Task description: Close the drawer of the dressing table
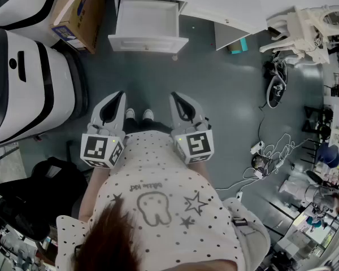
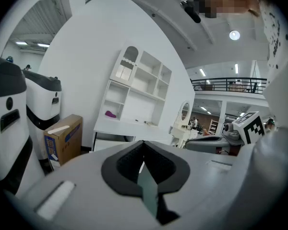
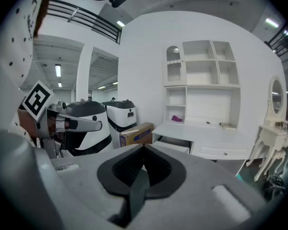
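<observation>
Left gripper and right gripper, jaws together and empty, hang well short of the open drawer at twelve o'clock, approach and push apparently ahead.

Cardboard box beside black-and-white machines; loose cables rightward.

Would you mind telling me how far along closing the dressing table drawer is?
Nothing is done yet: the drawer stands pulled out of the dressing table. Nothing is in hand: the left tongs and right tongs are shut, empty and well short of it. Left: push the drawer in.
</observation>
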`<state>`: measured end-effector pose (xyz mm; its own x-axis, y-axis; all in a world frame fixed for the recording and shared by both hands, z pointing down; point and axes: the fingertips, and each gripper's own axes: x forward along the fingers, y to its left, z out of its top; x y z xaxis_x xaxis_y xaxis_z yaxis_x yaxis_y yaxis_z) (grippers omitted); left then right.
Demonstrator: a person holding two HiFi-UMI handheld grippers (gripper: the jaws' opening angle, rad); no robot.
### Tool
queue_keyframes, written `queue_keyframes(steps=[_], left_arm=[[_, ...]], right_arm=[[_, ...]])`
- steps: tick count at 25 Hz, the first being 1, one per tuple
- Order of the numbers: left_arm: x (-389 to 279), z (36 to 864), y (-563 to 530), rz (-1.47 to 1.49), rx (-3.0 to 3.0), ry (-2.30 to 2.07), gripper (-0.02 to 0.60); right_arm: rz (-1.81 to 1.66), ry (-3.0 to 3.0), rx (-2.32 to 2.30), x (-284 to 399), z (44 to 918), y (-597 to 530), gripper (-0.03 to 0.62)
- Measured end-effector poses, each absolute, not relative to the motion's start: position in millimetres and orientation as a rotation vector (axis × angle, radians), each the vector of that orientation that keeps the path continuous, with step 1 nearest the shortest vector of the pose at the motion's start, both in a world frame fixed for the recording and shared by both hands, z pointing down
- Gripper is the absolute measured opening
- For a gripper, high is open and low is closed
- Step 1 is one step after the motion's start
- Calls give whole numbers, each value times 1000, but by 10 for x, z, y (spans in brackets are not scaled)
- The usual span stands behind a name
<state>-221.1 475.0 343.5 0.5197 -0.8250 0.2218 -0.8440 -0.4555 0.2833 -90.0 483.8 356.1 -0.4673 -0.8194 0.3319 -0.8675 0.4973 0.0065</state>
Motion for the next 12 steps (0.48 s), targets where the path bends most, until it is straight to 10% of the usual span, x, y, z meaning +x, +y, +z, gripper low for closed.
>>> queue_keyframes(steps=[12], left_arm=[[-2142, 3412, 4738, 58, 2399, -1394, 2]], right_arm=[[244, -2463, 1411, -814, 3578, 4794, 2]])
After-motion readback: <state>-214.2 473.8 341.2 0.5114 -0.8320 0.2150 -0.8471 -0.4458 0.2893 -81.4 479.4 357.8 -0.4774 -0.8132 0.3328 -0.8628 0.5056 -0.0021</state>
